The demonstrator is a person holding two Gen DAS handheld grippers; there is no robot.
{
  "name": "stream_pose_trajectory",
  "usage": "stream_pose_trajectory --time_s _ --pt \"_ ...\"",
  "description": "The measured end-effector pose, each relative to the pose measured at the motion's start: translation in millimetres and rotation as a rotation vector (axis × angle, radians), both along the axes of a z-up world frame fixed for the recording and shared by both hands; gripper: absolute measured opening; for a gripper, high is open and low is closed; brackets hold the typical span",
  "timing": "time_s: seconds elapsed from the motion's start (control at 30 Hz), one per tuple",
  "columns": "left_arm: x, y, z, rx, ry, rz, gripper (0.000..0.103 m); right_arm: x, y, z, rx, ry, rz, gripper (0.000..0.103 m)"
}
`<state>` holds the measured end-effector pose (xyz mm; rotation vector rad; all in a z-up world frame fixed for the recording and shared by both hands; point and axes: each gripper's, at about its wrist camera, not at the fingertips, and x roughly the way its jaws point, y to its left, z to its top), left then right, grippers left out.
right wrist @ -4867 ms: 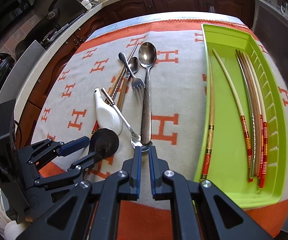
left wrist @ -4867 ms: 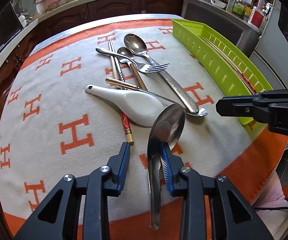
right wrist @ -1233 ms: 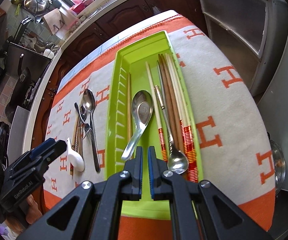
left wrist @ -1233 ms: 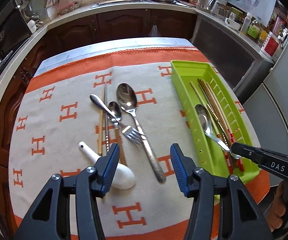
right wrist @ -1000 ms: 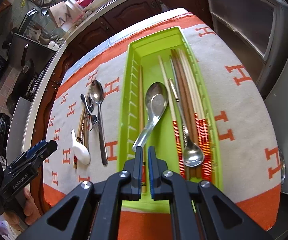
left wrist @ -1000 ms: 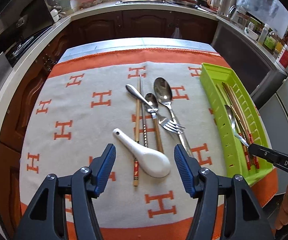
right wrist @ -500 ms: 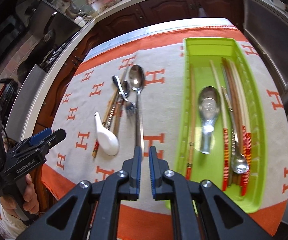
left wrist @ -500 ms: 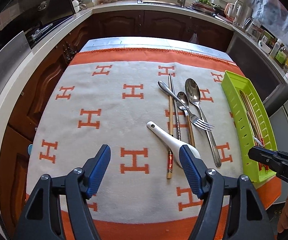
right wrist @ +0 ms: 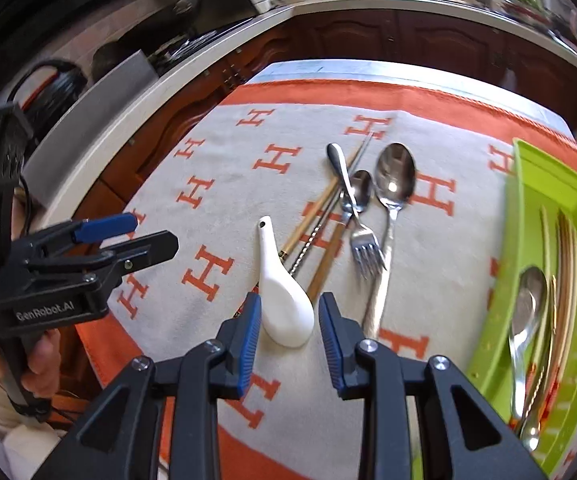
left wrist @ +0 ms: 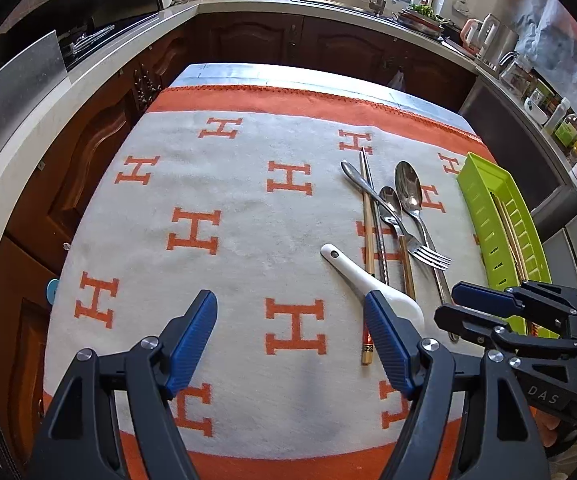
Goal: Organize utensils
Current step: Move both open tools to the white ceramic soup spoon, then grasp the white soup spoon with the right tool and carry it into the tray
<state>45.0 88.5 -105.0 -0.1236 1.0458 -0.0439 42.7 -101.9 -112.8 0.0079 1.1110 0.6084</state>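
2 grippers are out, both parted and holding nothing. The right gripper (right wrist: pixel 290 330) hovers low over the bowl end of the white spoon (right wrist: pixel 284 300), its blue fingers (right wrist: pixel 248 332) flanking the bowl without touching it. The left gripper (left wrist: pixel 290 340) hangs wide open above bare cloth (left wrist: pixel 228 240), well to the left of the pile. The green tray (right wrist: pixel 568 208) at the right edge of the counter already holds chopsticks and 2 spoons. Still loose on the cloth are the white spoon, some chopsticks (left wrist: pixel 368 240), a fork (left wrist: pixel 400 226) and 2 metal spoons. The step in hand looks like picking up the white spoon. Next, the right gripper would need to drop a little, close across the bowl, lift clear of the chopsticks beneath it, then carry it to the tray.
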Motion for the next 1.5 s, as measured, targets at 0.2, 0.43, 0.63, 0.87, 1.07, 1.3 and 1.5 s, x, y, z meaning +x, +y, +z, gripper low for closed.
stream_pose_trajectory --time_s 0.2,0.43,0.63,0.87,1.07,1.3,1.5 --pt "7 9 -8 -0.012 0.014 0.006 0.074 15 19 -17 -0.028 0.014 0.097 0.030" --pt "11 18 -15 -0.021 0.028 -0.001 0.074 25 35 -32 -0.081 0.028 0.179 0.030" --pt "10 24 -22 -0.013 0.044 -0.015 0.074 31 42 -37 -0.072 0.042 0.217 0.030" --pt "6 32 -29 -0.029 0.062 -0.004 0.074 28 44 -35 -0.087 0.023 0.225 0.030" --pt "4 35 -29 -0.040 0.057 -0.006 0.074 10 55 -31 -0.171 -0.074 0.265 0.029" --pt "2 35 -27 -0.041 0.051 -0.019 0.074 20 46 -36 -0.079 0.059 0.289 0.030" --pt "2 38 -29 -0.052 0.063 -0.010 0.074 37 43 -45 -0.015 0.179 0.405 0.031"
